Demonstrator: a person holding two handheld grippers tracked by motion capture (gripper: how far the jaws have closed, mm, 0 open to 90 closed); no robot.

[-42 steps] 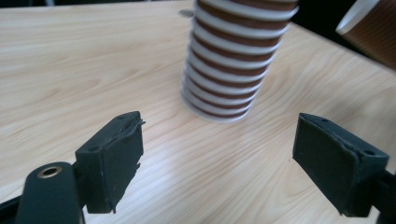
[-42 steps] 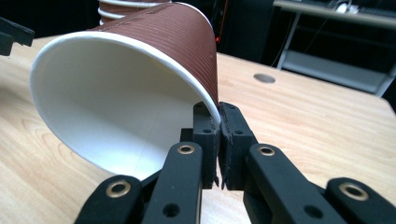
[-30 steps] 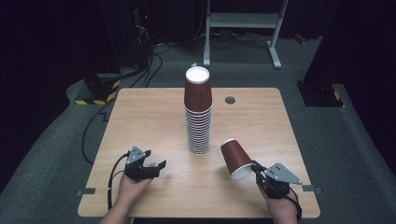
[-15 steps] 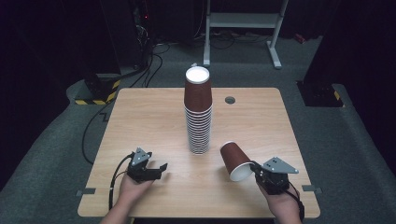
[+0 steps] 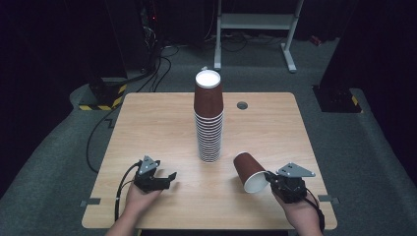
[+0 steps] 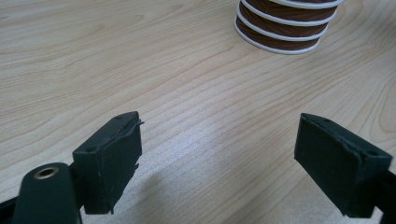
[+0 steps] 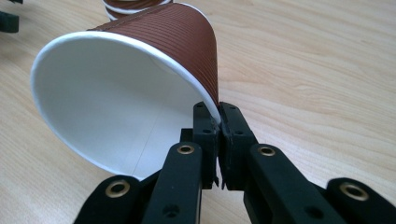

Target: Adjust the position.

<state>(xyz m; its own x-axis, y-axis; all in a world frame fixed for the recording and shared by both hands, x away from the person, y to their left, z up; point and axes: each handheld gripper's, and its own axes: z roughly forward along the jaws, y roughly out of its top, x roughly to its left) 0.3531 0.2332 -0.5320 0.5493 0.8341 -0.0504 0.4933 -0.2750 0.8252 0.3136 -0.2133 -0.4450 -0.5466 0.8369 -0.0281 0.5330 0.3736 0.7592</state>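
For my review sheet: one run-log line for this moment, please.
right gripper: shut on loose cup rim | left gripper: open, nothing held | cup stack: upright mid-table

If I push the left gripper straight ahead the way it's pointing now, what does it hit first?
Probably the foot of the cup stack. The left gripper has open jaws with bare table ahead, and the stack's lowest rims stand slightly right of its centre line, so it might only clip or narrowly miss them; depth is hard to judge.
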